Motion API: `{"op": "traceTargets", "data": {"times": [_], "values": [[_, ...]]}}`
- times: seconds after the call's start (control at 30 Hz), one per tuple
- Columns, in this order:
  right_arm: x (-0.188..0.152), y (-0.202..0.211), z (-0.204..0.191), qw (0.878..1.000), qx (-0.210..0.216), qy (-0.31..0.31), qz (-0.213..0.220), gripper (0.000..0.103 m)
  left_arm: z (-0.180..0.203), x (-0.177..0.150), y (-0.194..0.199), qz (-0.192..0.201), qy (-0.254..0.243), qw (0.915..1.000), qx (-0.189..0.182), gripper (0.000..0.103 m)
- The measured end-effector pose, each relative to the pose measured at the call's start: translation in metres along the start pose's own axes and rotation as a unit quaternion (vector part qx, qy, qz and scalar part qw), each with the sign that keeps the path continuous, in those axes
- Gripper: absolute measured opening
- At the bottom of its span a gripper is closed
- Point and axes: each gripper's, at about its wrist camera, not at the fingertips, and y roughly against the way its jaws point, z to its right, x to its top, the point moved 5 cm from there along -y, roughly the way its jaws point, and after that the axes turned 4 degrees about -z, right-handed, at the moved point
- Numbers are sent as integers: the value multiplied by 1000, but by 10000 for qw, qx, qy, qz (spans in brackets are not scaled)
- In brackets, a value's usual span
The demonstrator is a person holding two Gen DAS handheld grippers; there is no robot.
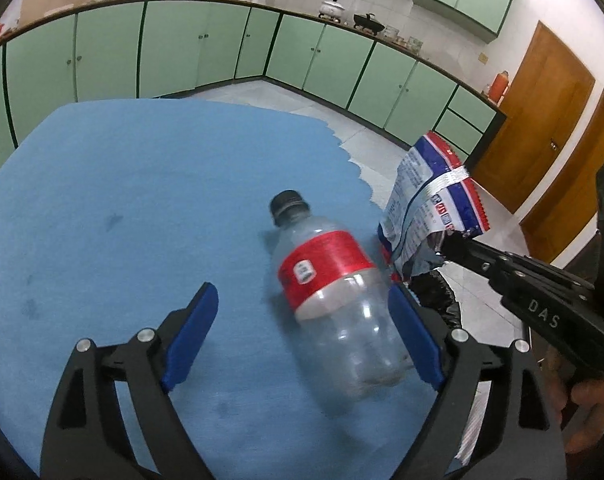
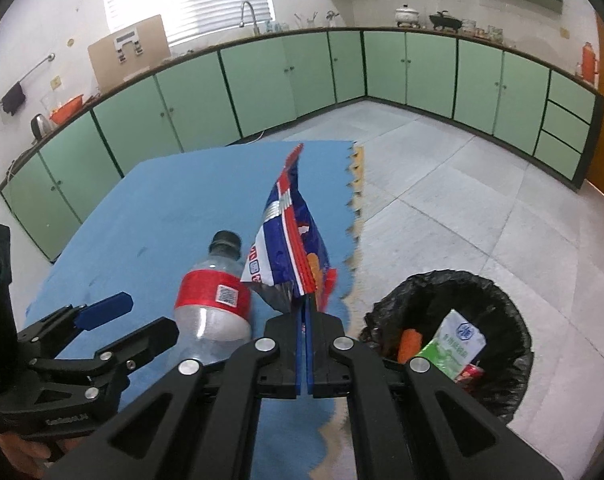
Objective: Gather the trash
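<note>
- Right now the snack wrapper (image 2: pixel 290 248) (crinkly foil film, blue, white and red, with a serrated red edge) is pinched at its torn lower end by the right gripper (image 2: pixel 306 312), whose blue pads are pressed almost together on it; it stands up off the table at about 12 o'clock from those fingers.
- Beside it, at roughly 10 o'clock in the right wrist view, the plastic bottle (image 1: pixel 333 300) lies on its side on the blue foam mat (image 1: pixel 142 200): clear, ribbed, seemingly empty, with a glossy red label and a black cap pointing away.
- Around the bottle's base the left gripper (image 1: pixel 302 334) is spread wide, one blue pad just beside the bottle at 3 o'clock, the other well clear at 9 o'clock; it holds nothing.
- Judging by this, the wrapper pick is done and the carry is in hand. Next it must swing toward 4 o'clock, over the black-lined trash bin (image 2: pixel 505 300) on the tiled floor, then let go.
- A green-and-white carton (image 2: pixel 451 344) already sits in the bin.
- For the bottle, the left pads need centring first; its smooth round body may roll.
</note>
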Motion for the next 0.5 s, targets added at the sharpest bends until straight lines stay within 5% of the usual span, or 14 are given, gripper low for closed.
{"op": "traceTargets", "data": {"times": [0.43,0.5], "values": [[-7,10,21,10000,-29,-39,66,1,19,-5,-46,-516,123,9973,515,83],[-9,9,21,10000,22,-21,57,1,17,-9,-51,-584,243,9974,345,73]]}}
